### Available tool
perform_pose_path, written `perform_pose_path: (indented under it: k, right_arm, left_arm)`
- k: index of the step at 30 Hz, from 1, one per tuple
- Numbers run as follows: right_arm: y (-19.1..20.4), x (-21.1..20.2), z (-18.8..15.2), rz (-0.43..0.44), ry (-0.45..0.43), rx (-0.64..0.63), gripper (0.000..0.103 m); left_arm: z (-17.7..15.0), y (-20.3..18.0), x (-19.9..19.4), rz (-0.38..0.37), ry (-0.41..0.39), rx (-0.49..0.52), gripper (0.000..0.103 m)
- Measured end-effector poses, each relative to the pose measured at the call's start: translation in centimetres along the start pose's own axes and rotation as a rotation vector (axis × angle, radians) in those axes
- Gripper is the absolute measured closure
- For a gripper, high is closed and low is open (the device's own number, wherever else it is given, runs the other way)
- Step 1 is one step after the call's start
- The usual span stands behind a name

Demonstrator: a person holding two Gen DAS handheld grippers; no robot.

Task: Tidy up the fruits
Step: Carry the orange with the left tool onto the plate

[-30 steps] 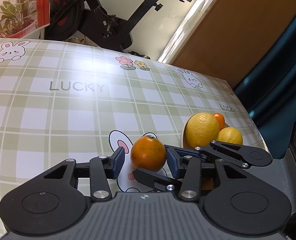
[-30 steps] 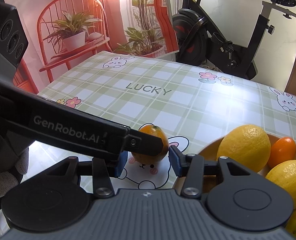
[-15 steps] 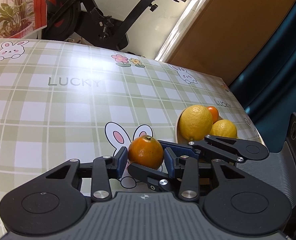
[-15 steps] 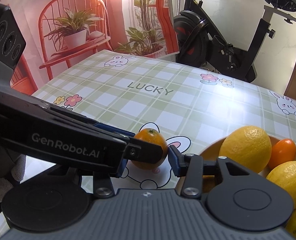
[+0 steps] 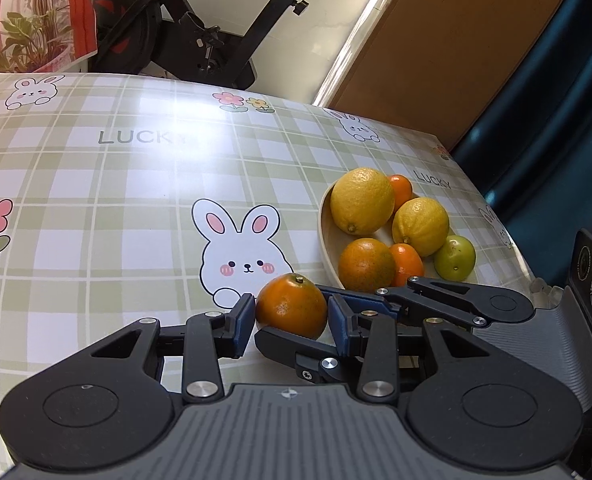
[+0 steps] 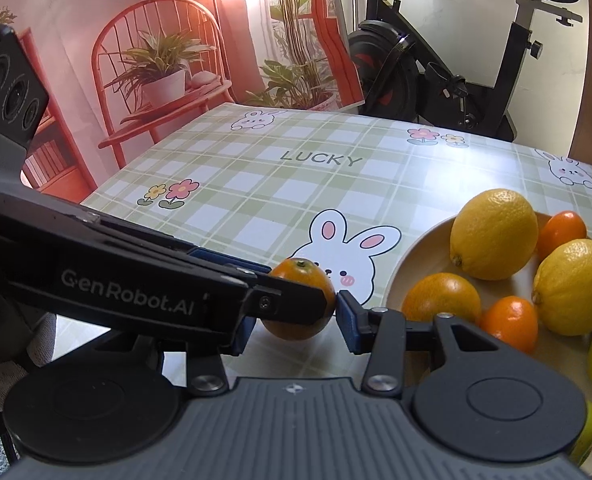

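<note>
An orange [image 5: 291, 310] sits between the blue pads of my left gripper [image 5: 290, 320], which is shut on it and holds it above the tablecloth, just left of a cream plate [image 5: 327, 224]. The plate holds two lemons [image 5: 361, 204], an orange [image 5: 366, 265], small tangerines and a green fruit [image 5: 454, 258]. In the right wrist view the same orange [image 6: 305, 305] lies between my right gripper's [image 6: 296, 320] pads too; the left gripper's arm [image 6: 136, 284] crosses in front and hides its left pad. The right pad [image 6: 348, 322] stands just clear of the orange.
The table has a green checked cloth with rabbits [image 5: 240, 252] and "LUCKY" print. An exercise bike [image 6: 448, 60] stands beyond the far edge. A red chair with potted plants [image 6: 160, 76] is at the far left. The plate [image 6: 420, 256] sits at the right.
Both grippers have drawn back towards me and risen, with the orange carried in the left gripper. The plate's whole content has come into view.
</note>
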State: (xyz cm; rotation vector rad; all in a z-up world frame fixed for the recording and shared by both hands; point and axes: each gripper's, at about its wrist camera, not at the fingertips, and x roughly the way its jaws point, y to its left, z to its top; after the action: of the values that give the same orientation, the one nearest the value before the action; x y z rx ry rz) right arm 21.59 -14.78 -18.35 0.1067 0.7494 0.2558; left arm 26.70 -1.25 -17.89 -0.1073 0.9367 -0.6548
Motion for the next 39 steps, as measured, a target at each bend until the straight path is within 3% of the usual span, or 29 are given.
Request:
perform_pose_path:
  k: [19,39]
  right_arm:
    - [-1.3,-4.0,-0.7,0.015,-0.069,0.056,0.057]
    - [-3.1,-7.7,-0.4,-0.04,-0.131,0.081,0.057]
  left_arm:
    - [0.1,-3.5,-1.0,0.034,-0.023,0.067,0.061]
    - [1.6,-7.1,-0.7,-0.013,-0.053,0.124,0.061]
